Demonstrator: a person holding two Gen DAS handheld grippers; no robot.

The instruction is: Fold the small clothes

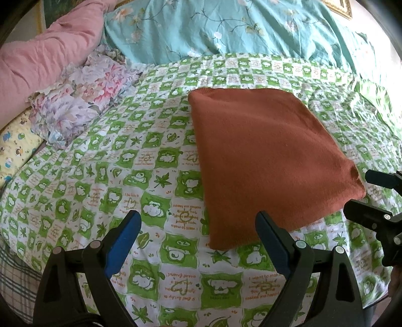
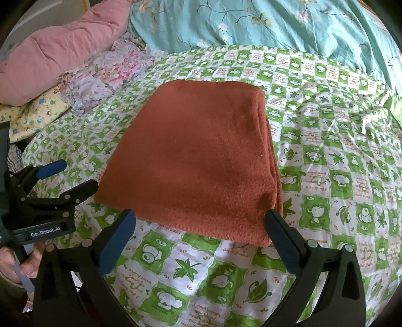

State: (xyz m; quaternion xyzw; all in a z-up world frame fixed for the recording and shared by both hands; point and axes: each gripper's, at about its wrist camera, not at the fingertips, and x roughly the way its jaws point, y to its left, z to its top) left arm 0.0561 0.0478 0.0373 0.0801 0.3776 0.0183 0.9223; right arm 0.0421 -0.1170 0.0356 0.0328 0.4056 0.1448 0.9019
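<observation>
A: So, both grippers?
B: Two: left gripper (image 1: pixel 198 223) and right gripper (image 2: pixel 199 223), each spread wide, holding nothing.
A: Clothes?
B: One folded rust-orange knit garment (image 2: pixel 193 156) lying flat on the green-and-white checked bedsheet (image 2: pixel 339 156), just beyond the fingertips.

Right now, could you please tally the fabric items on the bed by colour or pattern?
Rust-orange folded garment: 1
Green-and-white checked bedsheet: 1
Teal floral quilt: 1
Pink quilt: 1
Pastel floral pillow: 1
Yellow cartoon-print pillow: 1
Total: 6
</observation>
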